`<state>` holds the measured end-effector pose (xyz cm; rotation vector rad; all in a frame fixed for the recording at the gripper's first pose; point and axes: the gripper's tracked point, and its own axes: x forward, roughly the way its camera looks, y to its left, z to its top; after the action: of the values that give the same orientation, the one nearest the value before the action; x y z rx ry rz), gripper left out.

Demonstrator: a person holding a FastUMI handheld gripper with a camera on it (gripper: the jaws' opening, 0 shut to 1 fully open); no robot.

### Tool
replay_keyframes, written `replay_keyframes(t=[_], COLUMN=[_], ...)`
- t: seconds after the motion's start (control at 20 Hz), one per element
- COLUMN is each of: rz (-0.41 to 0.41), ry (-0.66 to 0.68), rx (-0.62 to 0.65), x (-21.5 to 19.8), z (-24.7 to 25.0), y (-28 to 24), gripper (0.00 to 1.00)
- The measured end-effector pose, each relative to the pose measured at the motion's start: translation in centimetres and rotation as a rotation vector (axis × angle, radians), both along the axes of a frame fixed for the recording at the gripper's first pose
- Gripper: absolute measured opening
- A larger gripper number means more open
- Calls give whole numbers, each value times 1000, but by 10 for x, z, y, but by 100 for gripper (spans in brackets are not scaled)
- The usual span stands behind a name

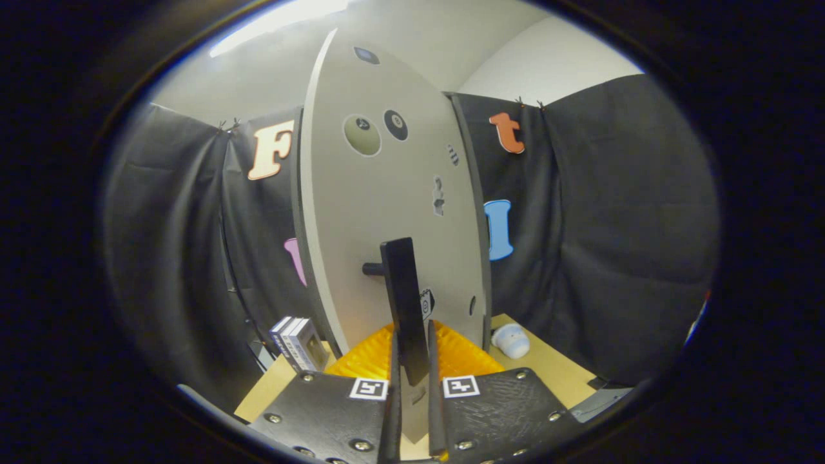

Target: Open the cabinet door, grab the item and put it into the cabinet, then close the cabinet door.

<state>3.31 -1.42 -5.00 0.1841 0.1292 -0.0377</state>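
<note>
While the claw (410, 380) is sitting low in front of the cabinet door (387, 212), its two fingers are standing close either side of the door handle (405, 303), a dark upright bar on a short post. Fingers are lying alongside the bar's lower end w/ almost no gap; contact on both sides looks likely but can't be confirmed, so clenched vs. merely closing: cannot tell for certain.

Key relation: handle is running vertical, long axis upright, and it is lying directly between and just ahead of the fingers. Post is projecting to the left of the bar, toward the door panel. Door panel is presenting edge-on-ish, angled to the claw, so it appears partly swung; the next pull or push would be following that arc, in my judgement.

Item candidates on the desk (554, 367): white rounded object (511, 340) just right of the door's foot; small boxes (298, 341) to the left. Orange ribbed mat (374, 354) is lying beneath the door. Which one is the task's item: not determinable.
</note>
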Motion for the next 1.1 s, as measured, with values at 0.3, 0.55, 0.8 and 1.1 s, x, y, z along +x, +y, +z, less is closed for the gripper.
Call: replay_keyframes(t=[0.3, 0.55, 0.8, 1.1], rz=[-32, -38, -56, -34], ry=[9, 12, -9, -17], rx=[-24, -32, 6, 18], x=[-10, -12, -15, -8], z=[0, 1, 6, 5], y=[-21, -32, -51, -69], gripper=[17, 16, 16, 10])
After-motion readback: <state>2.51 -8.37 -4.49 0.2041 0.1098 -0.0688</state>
